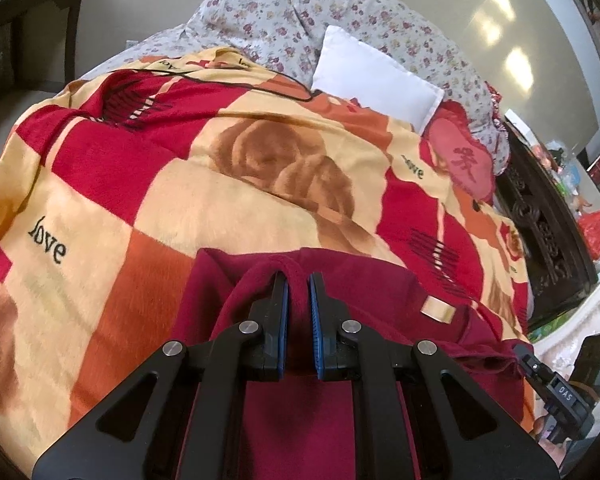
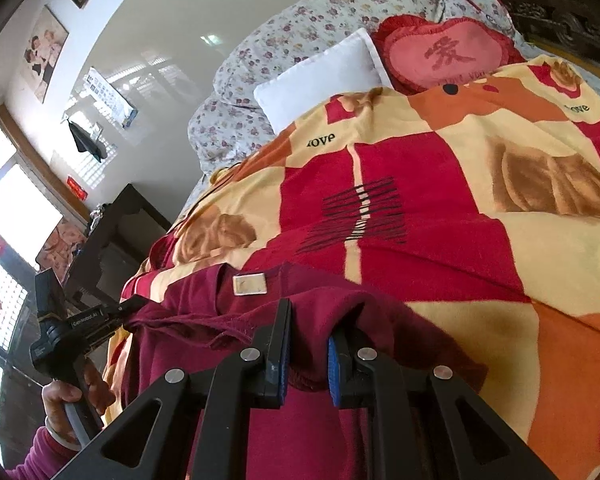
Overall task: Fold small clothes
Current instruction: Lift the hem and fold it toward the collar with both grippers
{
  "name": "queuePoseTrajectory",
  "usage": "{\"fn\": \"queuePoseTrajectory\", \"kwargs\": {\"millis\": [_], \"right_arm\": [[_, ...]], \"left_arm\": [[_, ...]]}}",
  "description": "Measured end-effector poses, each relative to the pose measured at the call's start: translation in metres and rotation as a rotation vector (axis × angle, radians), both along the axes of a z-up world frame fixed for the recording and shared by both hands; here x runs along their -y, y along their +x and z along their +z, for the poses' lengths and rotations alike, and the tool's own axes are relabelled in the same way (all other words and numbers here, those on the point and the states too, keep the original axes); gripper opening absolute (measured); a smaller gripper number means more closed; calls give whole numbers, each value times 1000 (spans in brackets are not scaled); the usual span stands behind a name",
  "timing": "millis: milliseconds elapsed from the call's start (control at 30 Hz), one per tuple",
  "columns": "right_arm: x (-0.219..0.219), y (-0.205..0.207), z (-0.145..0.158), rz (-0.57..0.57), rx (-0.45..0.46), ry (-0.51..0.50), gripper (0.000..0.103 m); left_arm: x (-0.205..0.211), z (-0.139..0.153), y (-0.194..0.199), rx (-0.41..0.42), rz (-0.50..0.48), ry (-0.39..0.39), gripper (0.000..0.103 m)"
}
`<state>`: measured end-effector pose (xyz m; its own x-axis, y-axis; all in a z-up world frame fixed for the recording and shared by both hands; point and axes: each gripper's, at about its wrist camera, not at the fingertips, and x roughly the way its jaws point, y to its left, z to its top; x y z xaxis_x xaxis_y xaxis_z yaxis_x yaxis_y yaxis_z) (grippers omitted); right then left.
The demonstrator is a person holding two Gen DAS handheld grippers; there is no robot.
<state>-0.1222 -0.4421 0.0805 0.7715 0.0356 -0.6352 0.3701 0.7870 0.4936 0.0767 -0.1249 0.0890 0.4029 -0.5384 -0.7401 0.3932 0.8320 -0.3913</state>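
A dark red garment (image 1: 380, 280) with a beige label (image 1: 438, 309) lies at the near edge of a bed. My left gripper (image 1: 298, 280) is shut on a raised fold of its cloth. In the right wrist view the same garment (image 2: 204, 308) and its label (image 2: 250, 284) show. My right gripper (image 2: 309, 320) is shut on another bunched fold of it. The left gripper (image 2: 132, 304) shows at the left of that view, held in a hand and gripping the garment's edge. The right gripper's body shows at the right of the left wrist view (image 1: 556, 392).
The bed carries a red, orange and cream blanket (image 1: 180, 168) printed "love". A white pillow (image 1: 376, 76), a heart-shaped red cushion (image 2: 448, 56) and a floral duvet (image 1: 284, 12) lie at the head. A dark wooden headboard (image 1: 540, 216) and a dark side table (image 2: 112, 232) flank the bed.
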Motion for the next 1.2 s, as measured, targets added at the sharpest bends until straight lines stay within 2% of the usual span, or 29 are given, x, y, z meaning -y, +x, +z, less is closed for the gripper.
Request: {"fn": "queuePoseTrajectory", "kwargs": {"millis": [333,600,733,800,867,900,933,1100,1200], "right_arm": [[19,24,-15,-5,-51,40,14],[25,23,-15,-13,-72,100,14],[25,19,-11,-12,-102,113,14],[21,18,-7,-3,-116,88,15],[19,20,-4,1,-130,73,15],[19,21,-2,2,-132,75,15],[20,22,0,3,-134,75,15],[20,32,8,18,-159,61,15],[27,35,12,31,-147,142,16]], "left_arm": [[9,-17,16,-27,13,21,9],[5,-20,22,-78,12,-32,11],[4,-12,22,-83,-21,-30,18],[3,-7,20,-72,-27,-27,23],[-2,1,19,-45,-9,-32,40],[-6,6,18,-30,5,-46,52],[-9,9,18,-23,13,-58,56],[-21,25,15,-2,12,-62,56],[-25,33,7,19,-9,-60,56]]}}
